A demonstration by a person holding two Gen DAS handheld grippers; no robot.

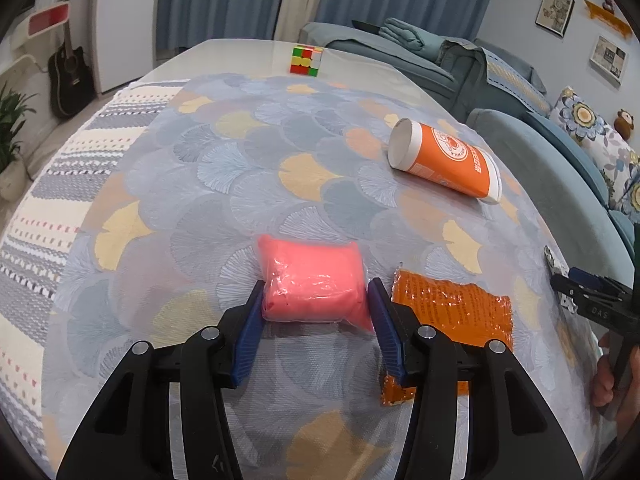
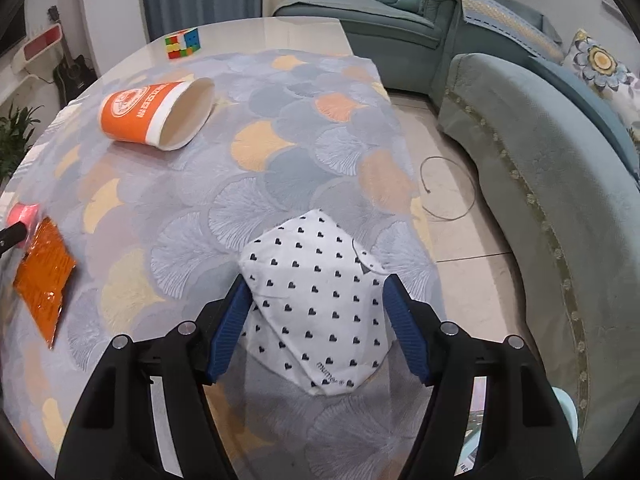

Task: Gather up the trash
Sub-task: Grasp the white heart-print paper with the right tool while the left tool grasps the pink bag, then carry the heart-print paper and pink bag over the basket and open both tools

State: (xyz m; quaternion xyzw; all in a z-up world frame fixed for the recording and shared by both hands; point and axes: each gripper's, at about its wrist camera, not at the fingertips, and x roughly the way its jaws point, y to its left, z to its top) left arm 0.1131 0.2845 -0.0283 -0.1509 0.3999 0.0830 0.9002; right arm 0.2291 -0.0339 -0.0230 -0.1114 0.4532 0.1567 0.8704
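Note:
My left gripper (image 1: 316,292) is open, its blue pads on either side of a pink plastic-wrapped packet (image 1: 314,278) lying on the patterned tablecloth. An orange wrapper (image 1: 448,312) lies flat just right of it, also in the right wrist view (image 2: 42,276). An orange-and-white paper cup (image 1: 444,160) lies on its side farther back right, also in the right wrist view (image 2: 156,114). My right gripper (image 2: 316,296) is open around a white heart-print paper bag (image 2: 316,304) near the table's right edge. The right gripper also shows at the left wrist view's right edge (image 1: 592,300).
A Rubik's cube (image 1: 306,61) stands at the table's far end, also in the right wrist view (image 2: 182,43). A teal sofa (image 2: 540,152) curves close along the table's right side, tiled floor between them. A guitar (image 1: 68,80) and plant stand at far left.

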